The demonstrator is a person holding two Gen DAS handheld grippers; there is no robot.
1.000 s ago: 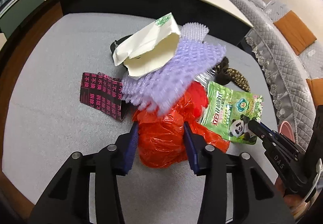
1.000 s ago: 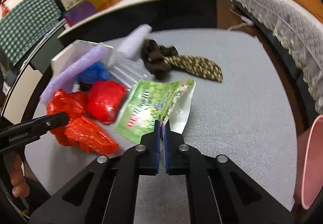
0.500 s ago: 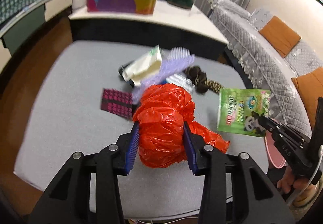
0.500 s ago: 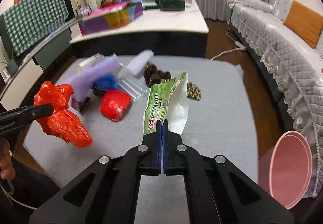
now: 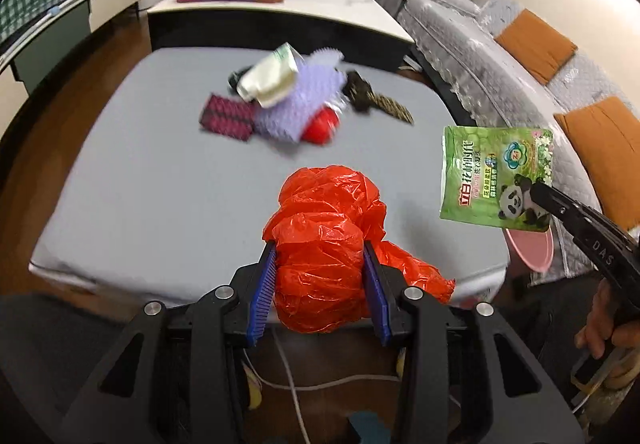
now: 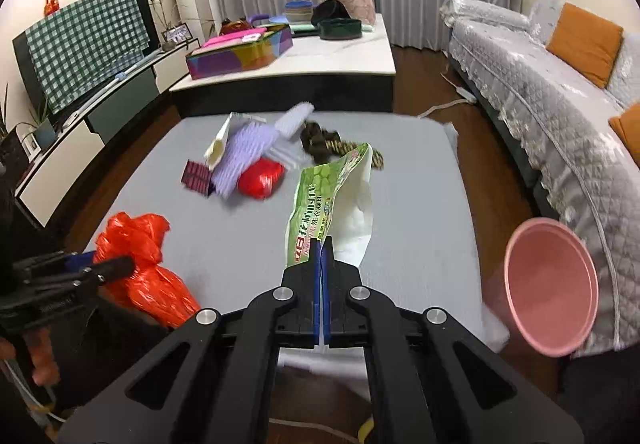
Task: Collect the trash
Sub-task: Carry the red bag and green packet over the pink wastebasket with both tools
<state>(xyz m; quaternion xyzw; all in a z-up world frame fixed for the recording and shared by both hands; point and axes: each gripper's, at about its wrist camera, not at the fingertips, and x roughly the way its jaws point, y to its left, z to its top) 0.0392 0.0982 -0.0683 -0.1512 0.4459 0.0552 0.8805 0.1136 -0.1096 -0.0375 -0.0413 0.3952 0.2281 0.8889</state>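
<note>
Left gripper (image 5: 320, 280) clamped on crumpled red plastic bag (image 5: 328, 244), held in the air over near edge of grey bench (image 5: 160, 179). Right gripper (image 6: 322, 244) pinched tight on green panda pouch (image 6: 320, 199), also airborne. Pink bin (image 6: 550, 286) sits off bench's right edge.

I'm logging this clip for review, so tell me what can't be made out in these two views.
- Pink bin: in the right wrist view only its rim and inner wall show; in the left wrist view the green pouch and right claw hide most of it.
- Pile under the purple mat: motion blur; items beneath it are hidden.
- Red bag contents: opaque plastic, held by the left claw.
</note>
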